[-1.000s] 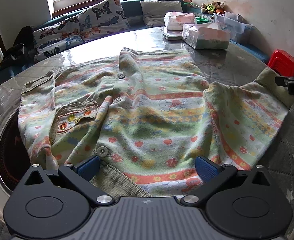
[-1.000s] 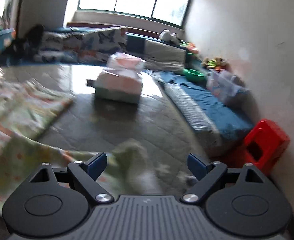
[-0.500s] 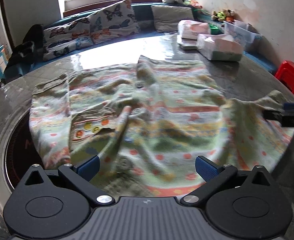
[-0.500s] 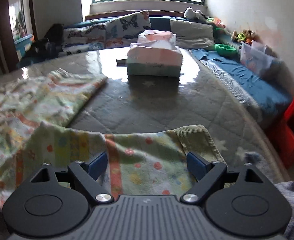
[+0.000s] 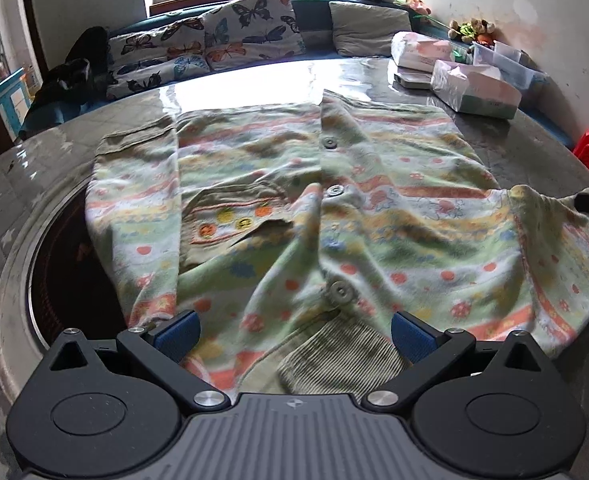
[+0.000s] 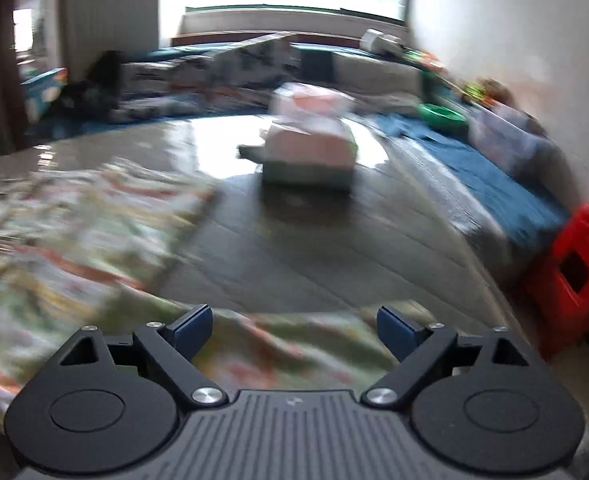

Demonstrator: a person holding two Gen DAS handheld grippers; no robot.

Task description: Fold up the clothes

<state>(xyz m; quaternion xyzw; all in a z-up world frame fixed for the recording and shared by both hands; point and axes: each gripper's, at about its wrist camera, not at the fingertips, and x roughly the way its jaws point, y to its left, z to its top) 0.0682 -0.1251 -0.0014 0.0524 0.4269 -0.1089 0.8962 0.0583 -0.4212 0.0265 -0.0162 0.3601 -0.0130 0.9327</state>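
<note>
Patterned shirt spread flat across the desk, buttons up, collar toward the camera. At far left, one sleeve folded along the body, draped over a dark round inset. Left claw hovering wide open above the collar, nothing gripped. Further right, other sleeve lying under the right claw, likewise gaping wide, pads clear of the cloth. Beyond, tissue boxes on the desk; red stool at far right.

shirt: green/orange stripes, dots | cushions: butterfly print | stool: red
</note>
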